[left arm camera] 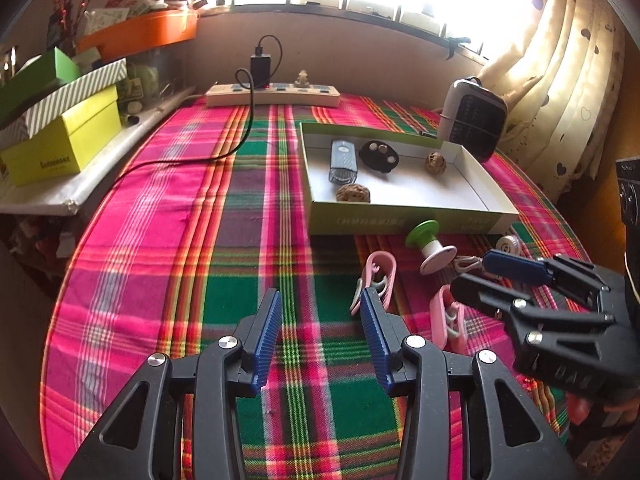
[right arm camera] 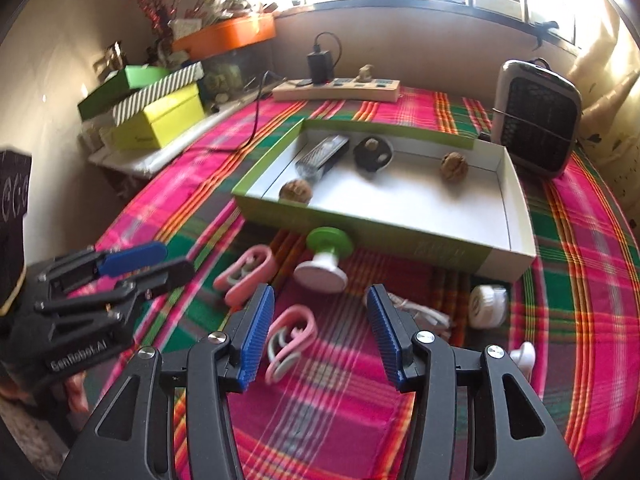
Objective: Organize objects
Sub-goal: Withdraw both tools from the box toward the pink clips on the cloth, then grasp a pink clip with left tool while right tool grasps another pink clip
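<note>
Sunlit window and plaid pink-and-green table cloth (left arm camera: pixel 160 240) fill the left wrist view. Left gripper (left arm camera: pixel 320 316) hovers with jaws apart and empty, one pad beside a pink plastic clip (left arm camera: pixel 376 276); the shallow green-sided cardboard box (left arm camera: pixel 404 222) already holds two walnuts and other small items.

From the right wrist view, right gripper (right arm camera: pixel 320 316) also stands open and empty, with a second pink plastic clip (right arm camera: pixel 290 338) just inside its left pad. Seemingly a pick-up step: next, lower, centre and close on a clip.

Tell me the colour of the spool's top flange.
Green; the spool shows it best in the left wrist view.
</note>
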Action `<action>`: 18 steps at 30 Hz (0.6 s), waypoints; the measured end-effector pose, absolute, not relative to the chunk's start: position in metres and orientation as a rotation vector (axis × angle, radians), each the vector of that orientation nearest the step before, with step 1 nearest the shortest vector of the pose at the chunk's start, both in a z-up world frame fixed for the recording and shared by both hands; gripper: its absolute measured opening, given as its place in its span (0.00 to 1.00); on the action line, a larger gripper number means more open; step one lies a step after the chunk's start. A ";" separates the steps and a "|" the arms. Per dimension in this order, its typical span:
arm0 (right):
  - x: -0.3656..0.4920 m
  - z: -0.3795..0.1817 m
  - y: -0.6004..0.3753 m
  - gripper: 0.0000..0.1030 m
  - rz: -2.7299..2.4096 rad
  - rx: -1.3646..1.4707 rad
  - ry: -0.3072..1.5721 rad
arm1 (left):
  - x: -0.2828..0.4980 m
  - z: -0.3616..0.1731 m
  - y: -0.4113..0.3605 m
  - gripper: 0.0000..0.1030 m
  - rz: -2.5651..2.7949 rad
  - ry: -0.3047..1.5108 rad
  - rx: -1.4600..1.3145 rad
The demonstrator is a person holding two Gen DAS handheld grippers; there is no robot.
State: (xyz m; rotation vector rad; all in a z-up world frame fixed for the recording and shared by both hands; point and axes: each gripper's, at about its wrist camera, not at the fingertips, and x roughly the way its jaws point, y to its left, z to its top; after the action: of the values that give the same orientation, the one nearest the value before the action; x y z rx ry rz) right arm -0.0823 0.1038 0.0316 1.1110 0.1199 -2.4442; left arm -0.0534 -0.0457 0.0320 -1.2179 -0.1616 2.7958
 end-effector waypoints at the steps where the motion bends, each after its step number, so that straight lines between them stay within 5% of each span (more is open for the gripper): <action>1: -0.080 0.030 0.103 0.49 -2.445 1.112 0.128 | -0.052 0.031 -0.046 0.38 2.795 -0.162 -1.220; 18: -0.073 0.012 0.085 0.53 -2.475 1.161 0.242 | -0.052 0.028 -0.047 0.38 2.753 -0.182 -1.229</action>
State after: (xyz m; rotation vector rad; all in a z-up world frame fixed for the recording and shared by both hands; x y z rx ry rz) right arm -0.0727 0.0846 0.0123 1.1609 0.2422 -2.4746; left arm -0.0522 -0.0466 0.0278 -1.2293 -0.1823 2.7525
